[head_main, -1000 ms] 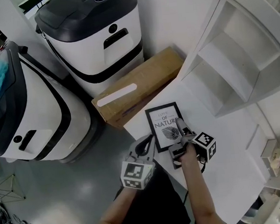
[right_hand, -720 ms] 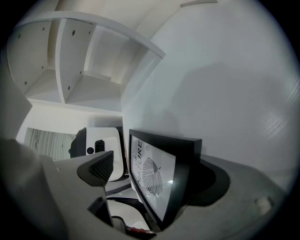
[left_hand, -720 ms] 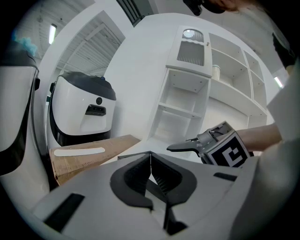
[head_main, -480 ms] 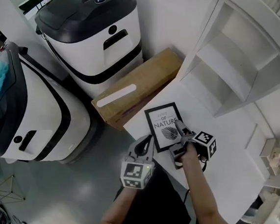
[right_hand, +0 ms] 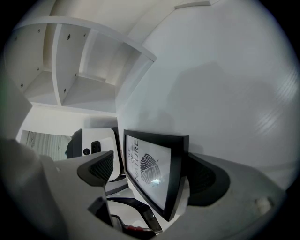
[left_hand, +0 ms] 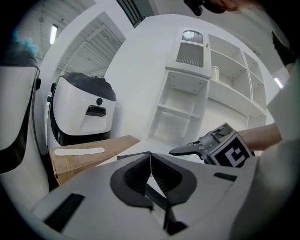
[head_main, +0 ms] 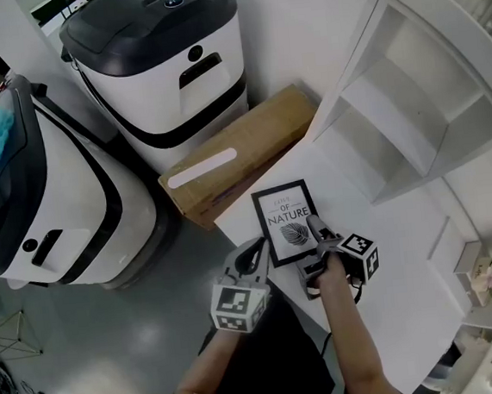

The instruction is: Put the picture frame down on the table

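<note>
Basically the picture frame (head_main: pixel 287 222) sits between the right gripper's (right_hand: pixel 150 168) parted jaws, long axis pointing forward; left gripper's (left_hand: pixel 150 171) pinched closed nearby.

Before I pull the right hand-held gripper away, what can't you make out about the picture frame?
- Whether the picture frame touches the table: head view looks steeply down, and the right hand-held gripper covers its near corner.
- Right gripper view: that gripper's body fills the space under the frame.
- Its back: turned away in every view.
- Left gripper view: only a sliver shows past the shut left hand-held gripper.
</note>
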Demonstrator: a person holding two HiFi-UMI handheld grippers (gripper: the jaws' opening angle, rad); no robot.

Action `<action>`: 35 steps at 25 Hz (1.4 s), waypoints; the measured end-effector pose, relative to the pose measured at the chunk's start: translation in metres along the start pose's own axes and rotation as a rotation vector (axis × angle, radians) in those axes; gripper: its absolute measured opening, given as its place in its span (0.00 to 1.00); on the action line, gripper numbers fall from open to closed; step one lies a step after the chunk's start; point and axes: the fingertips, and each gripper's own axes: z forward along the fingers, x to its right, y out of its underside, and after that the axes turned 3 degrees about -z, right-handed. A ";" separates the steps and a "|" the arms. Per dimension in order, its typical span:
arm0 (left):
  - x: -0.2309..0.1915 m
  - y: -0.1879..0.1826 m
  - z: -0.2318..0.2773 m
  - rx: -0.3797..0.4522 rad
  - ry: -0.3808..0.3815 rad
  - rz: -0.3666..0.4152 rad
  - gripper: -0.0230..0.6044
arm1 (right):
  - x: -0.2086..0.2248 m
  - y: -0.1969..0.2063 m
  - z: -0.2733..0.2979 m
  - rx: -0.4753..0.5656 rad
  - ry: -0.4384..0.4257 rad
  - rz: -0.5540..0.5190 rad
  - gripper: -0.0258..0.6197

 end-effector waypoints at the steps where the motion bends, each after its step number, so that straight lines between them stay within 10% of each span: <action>1: 0.000 0.000 0.000 0.000 0.001 0.001 0.06 | 0.001 0.000 -0.001 0.001 0.000 0.002 0.76; 35: 0.025 -0.009 0.009 -0.019 0.062 0.070 0.06 | -0.014 0.026 -0.040 -0.015 -0.140 -0.102 0.76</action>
